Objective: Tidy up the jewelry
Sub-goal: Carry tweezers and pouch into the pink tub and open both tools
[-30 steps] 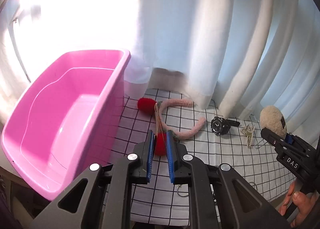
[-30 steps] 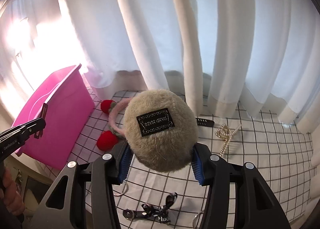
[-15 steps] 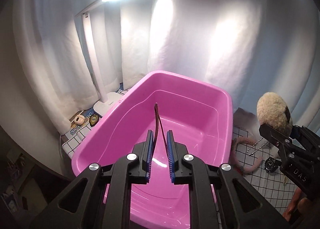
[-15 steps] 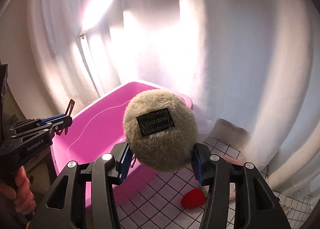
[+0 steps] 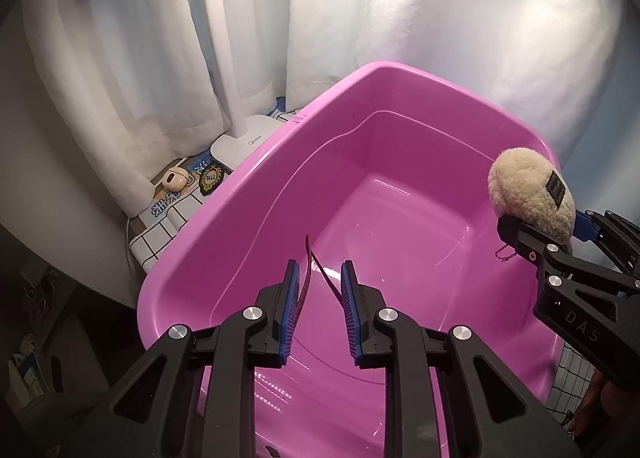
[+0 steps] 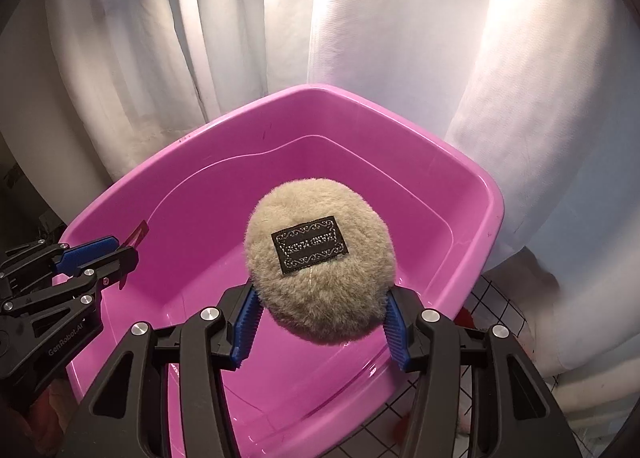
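Note:
A pink plastic tub (image 5: 256, 162) fills both views (image 6: 492, 194). My left gripper (image 5: 320, 278) hovers over the tub's near side, its jaws slightly apart with a thin red band (image 5: 308, 258) loose between them; the band also shows in the right wrist view (image 6: 138, 234). My right gripper (image 6: 320, 322) is shut on a beige fluffy pom-pom (image 6: 320, 270) with a black label, held above the tub's inside. In the left wrist view the pom-pom (image 5: 528, 190) sits at the tub's right rim, a small bead chain (image 5: 505, 252) hanging under it.
White curtains hang behind the tub. A white lamp base (image 5: 248, 142) and a small round beige item (image 5: 175, 178) stand on the checked cloth (image 5: 160, 214) left of the tub. Checked cloth (image 6: 500, 298) and a red piece (image 6: 464, 316) show right of the tub.
Both grippers have swung from the checked cloth to above the pink tub. The left jaws have opened a little around the red band. The right still holds the pom-pom.

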